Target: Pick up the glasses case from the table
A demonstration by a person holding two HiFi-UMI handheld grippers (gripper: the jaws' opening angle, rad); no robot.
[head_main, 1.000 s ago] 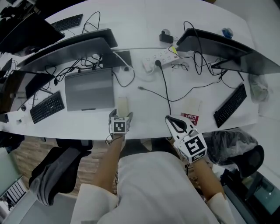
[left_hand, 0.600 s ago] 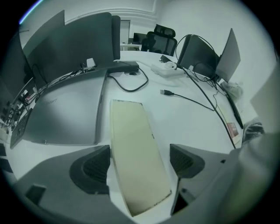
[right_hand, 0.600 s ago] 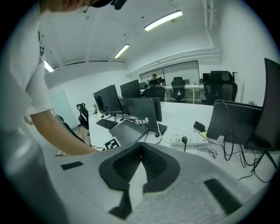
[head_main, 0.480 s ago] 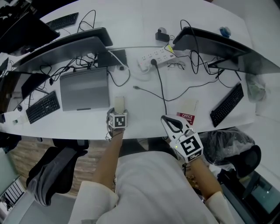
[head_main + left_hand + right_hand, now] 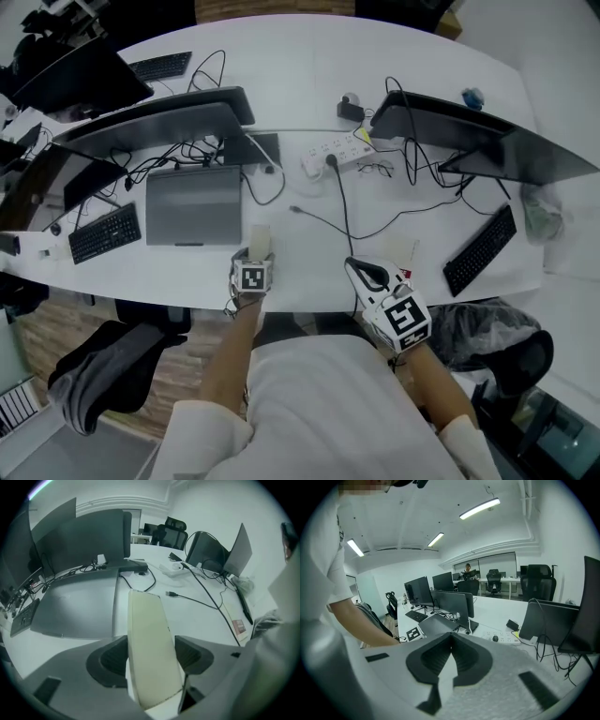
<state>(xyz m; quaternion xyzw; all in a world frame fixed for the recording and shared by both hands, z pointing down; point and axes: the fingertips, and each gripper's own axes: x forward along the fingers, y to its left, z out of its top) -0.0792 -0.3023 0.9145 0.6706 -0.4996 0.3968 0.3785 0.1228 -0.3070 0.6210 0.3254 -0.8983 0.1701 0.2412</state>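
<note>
White table (image 5: 309, 66), cream glasses case (image 5: 150, 644), booklet (image 5: 238, 626) print illegible

Long curved white table (image 5: 309, 75) crowded with monitors (image 5: 159, 117), keyboards (image 5: 105, 232) and cables (image 5: 342, 202). Wood floor (image 5: 61, 326) at left, black chairs (image 5: 112, 370) at the near edge. White walls (image 5: 391, 581) and ceiling (image 5: 417, 522), lit by strip lights (image 5: 479, 508); more desks (image 5: 506, 581) far back in the open office.

Bright ceiling strip lights (image 5: 479, 508), fisheye warp, dark vignetted corners
</note>
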